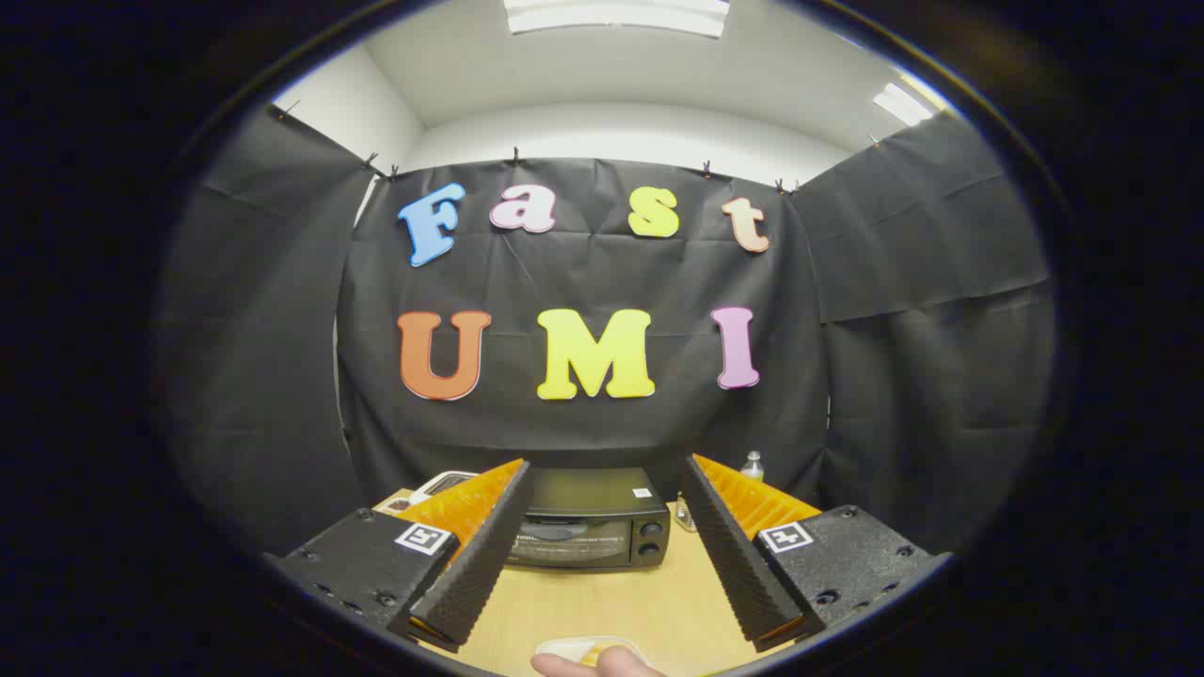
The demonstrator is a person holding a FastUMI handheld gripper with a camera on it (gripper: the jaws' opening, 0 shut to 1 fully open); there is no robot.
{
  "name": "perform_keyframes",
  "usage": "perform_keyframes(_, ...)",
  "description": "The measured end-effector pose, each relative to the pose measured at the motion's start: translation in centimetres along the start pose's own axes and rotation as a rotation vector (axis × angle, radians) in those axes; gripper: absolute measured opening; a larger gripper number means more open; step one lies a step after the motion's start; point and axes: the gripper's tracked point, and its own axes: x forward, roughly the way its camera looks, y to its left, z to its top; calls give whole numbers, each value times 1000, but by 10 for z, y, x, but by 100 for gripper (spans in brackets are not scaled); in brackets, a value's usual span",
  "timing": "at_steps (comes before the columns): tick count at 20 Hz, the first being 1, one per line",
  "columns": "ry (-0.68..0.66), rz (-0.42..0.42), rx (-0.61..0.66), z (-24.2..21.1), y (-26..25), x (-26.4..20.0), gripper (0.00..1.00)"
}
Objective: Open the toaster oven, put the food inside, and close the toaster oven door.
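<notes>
My gripper [602, 545] fingers stand wide, holding nothing — the black box-shaped toaster oven [588, 531], door closed, sits lower centre, straight ahead beyond them on the pale wooden table [602, 602].

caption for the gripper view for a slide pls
Open gripper above a wooden table, facing a closed toaster oven beyond its jaws; a hand holds a food dish below.

plate [574, 647] and hand [602, 664] cut off below the tongs [607, 470].
</notes>
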Motion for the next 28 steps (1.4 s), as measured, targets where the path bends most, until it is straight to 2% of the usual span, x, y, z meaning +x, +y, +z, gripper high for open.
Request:
perform_keyframes(21, -18, -16, -5, 2, -4, 17, 100)
perform_keyframes(24, -25, 19, -2, 4, 8, 39, 100)
perform_keyframes(28, -69, 107, 42, 1, 29, 85, 100)
